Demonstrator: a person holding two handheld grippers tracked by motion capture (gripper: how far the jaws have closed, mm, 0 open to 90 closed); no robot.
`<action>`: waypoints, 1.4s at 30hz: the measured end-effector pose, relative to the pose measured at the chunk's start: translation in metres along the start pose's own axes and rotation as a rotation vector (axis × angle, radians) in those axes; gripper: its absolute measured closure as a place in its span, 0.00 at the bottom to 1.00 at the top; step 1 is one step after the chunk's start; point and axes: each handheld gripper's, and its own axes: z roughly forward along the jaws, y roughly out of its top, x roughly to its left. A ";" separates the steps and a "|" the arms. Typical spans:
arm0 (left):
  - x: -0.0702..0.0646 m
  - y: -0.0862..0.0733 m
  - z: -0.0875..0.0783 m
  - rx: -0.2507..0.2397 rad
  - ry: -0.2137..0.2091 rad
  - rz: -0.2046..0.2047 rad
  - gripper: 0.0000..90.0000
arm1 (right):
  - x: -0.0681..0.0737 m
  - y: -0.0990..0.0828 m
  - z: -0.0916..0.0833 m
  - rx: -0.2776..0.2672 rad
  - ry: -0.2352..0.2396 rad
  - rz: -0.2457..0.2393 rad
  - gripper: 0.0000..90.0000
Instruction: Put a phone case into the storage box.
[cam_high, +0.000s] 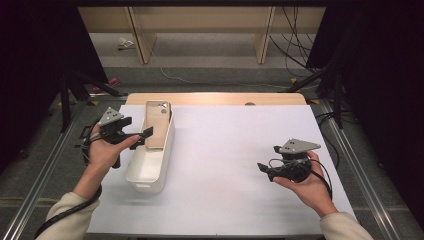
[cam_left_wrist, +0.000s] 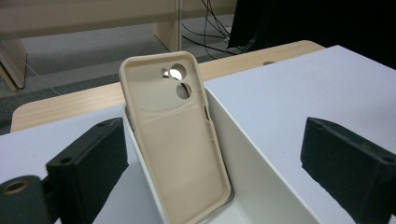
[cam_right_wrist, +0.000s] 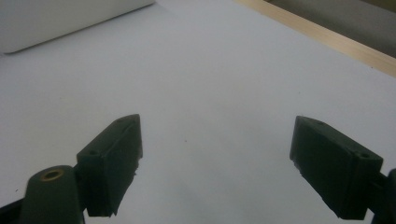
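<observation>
A beige phone case (cam_high: 158, 125) stands tilted in a long white bin (cam_high: 149, 172), leaning on the bin's far end with its camera holes up. In the left gripper view the phone case (cam_left_wrist: 180, 140) shows its hollow inner side, with the bin (cam_left_wrist: 261, 182) around its foot. My left gripper (cam_high: 141, 136) hovers at the bin's left rim, pointing at the case; its jaws stand wide apart in the left gripper view (cam_left_wrist: 215, 140) and touch nothing. My right gripper (cam_high: 266, 170) is held over the white mat at the right, open (cam_right_wrist: 217, 140), nothing between its jaws.
A white mat (cam_high: 235, 150) covers the table, with a wooden strip (cam_high: 215, 98) along the far edge. Black stands and cables (cam_high: 320, 80) flank the table on the floor behind. A corner of the white bin (cam_right_wrist: 56, 18) shows far off in the right gripper view.
</observation>
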 end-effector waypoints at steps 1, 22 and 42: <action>-0.002 -0.001 -0.002 0.000 -0.002 0.005 0.07 | 0.000 0.000 0.000 -0.001 0.000 0.000 0.20; -0.027 -0.029 -0.031 -0.047 -0.057 0.040 0.07 | 0.000 0.000 -0.001 -0.009 0.003 0.001 0.20; -0.045 -0.050 -0.045 -0.078 -0.094 0.127 0.05 | -0.001 -0.003 -0.008 -0.020 0.006 0.015 0.20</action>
